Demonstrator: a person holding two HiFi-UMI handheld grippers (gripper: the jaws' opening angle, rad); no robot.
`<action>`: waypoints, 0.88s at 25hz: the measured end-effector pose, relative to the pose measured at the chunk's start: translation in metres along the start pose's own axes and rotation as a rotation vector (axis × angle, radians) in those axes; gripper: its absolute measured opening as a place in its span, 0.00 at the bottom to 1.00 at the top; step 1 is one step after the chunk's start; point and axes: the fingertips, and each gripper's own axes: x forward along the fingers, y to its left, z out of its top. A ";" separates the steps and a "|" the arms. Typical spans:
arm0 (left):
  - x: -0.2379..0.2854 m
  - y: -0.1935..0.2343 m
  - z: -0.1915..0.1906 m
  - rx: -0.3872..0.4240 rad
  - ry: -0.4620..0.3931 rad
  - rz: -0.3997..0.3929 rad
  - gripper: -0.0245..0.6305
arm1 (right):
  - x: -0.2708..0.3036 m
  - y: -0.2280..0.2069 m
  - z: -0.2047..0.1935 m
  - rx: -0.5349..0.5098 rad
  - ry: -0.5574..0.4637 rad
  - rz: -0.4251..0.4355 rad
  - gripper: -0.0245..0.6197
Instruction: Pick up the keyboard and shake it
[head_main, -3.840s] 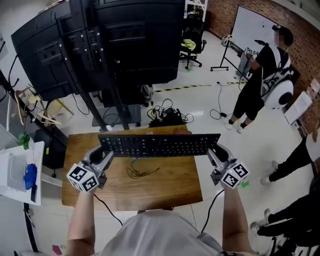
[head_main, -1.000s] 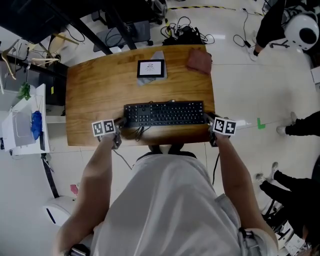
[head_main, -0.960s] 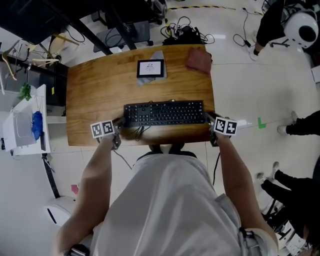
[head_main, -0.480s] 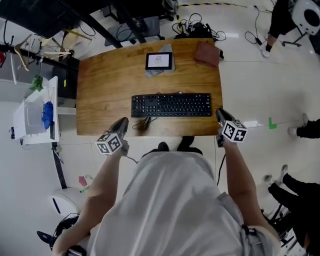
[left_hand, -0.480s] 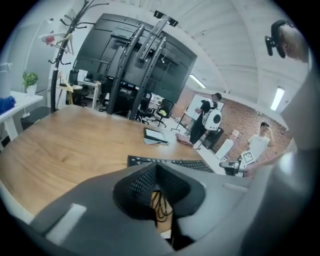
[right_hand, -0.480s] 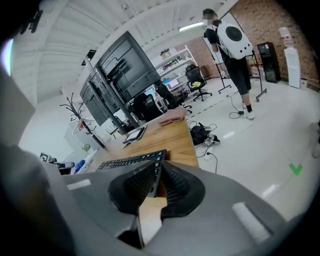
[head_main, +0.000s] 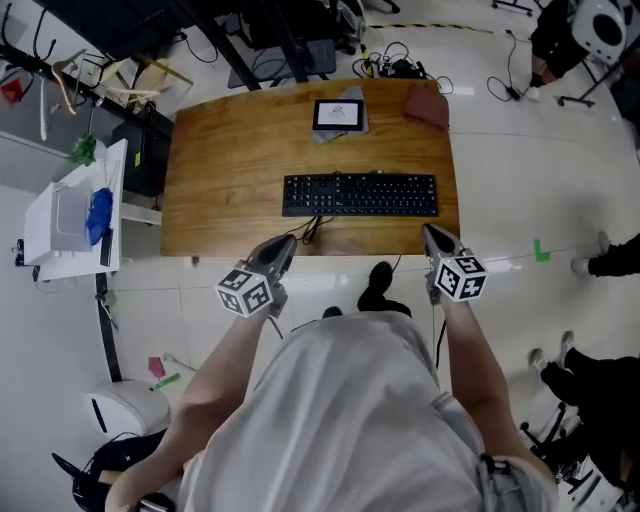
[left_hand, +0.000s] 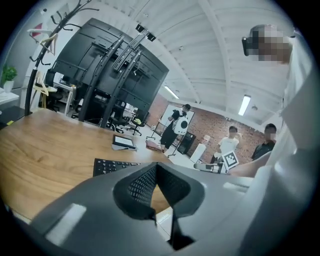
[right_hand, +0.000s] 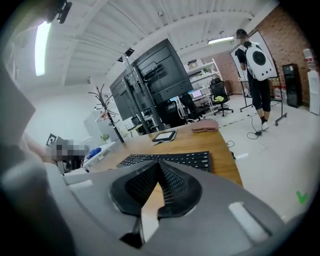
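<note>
The black keyboard (head_main: 360, 195) lies flat on the wooden table (head_main: 230, 180), near its front edge, with its cable curling off the front. My left gripper (head_main: 281, 246) hangs just off the table's front edge, left of the keyboard, shut and empty. At the front right corner my right gripper (head_main: 432, 236) is likewise shut with nothing in it. Both are clear of the keyboard. In the left gripper view the keyboard (left_hand: 114, 166) shows beyond the closed jaws (left_hand: 156, 167); in the right gripper view the keyboard (right_hand: 170, 159) lies ahead of the closed jaws (right_hand: 159, 165).
A tablet (head_main: 338, 114) on a grey cloth and a reddish cloth (head_main: 427, 106) sit at the table's far edge. A white cart (head_main: 72, 212) stands to the left. A black monitor rack (left_hand: 107, 75) rises behind the table. People stand to the right (right_hand: 255, 75).
Both grippers let go of the keyboard's ends, pulled back off the table's front edge and closed. The keyboard stays flat on the table. The head camera has shifted back.
</note>
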 end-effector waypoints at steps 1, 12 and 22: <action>-0.006 -0.005 -0.002 0.007 -0.003 -0.013 0.04 | -0.004 0.017 0.001 -0.010 -0.007 0.016 0.04; -0.065 -0.078 -0.027 0.037 -0.070 -0.221 0.04 | -0.059 0.184 -0.015 -0.096 -0.069 0.171 0.04; -0.084 -0.131 -0.036 0.119 -0.075 -0.331 0.04 | -0.094 0.254 -0.023 -0.133 -0.098 0.257 0.04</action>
